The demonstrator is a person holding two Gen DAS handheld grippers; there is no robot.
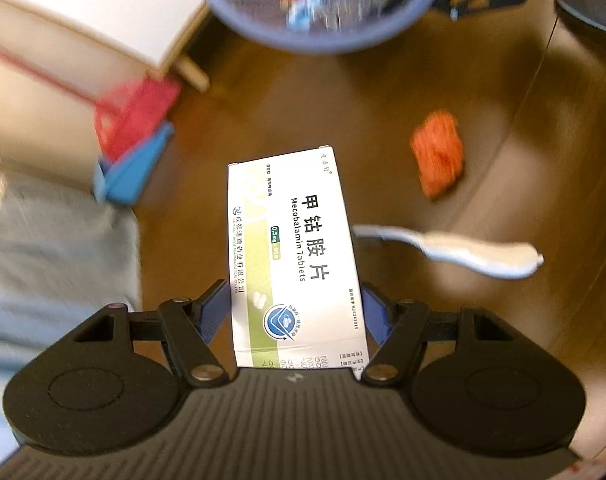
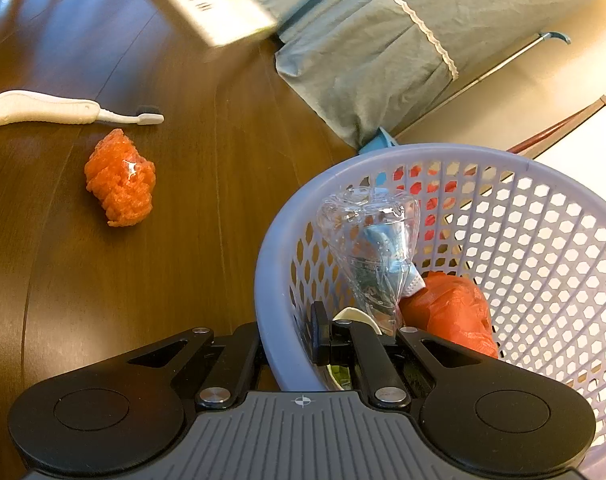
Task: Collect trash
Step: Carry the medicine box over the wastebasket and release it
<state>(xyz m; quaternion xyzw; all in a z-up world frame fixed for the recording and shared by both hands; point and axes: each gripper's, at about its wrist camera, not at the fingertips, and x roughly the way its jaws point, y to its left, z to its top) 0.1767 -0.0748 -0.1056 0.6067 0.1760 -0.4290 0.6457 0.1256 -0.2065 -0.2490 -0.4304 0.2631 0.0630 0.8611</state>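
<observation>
A white and green medicine box (image 1: 295, 248) sits between the blue pads of my left gripper (image 1: 294, 294), which is shut on its lower half and carries it above the wooden floor. The same box (image 2: 211, 4) shows blurred at the top of the right wrist view. Ahead of it is the lilac mesh basket (image 1: 239, 20). My right gripper (image 2: 321, 328) is shut on the basket's near rim (image 2: 423, 152). Inside lie a crushed clear bottle (image 2: 375, 248) and an orange bag (image 2: 451, 316). An orange mesh wad (image 2: 121, 178) and a white toothbrush (image 2: 63, 112) lie on the floor.
Grey-blue bedding (image 2: 383, 60) hangs down to the floor beside the basket. A red and blue dustpan set (image 1: 131, 140) leans by a white board (image 1: 103, 8). In the left wrist view the orange wad (image 1: 437, 152) and toothbrush (image 1: 463, 252) lie right of the box.
</observation>
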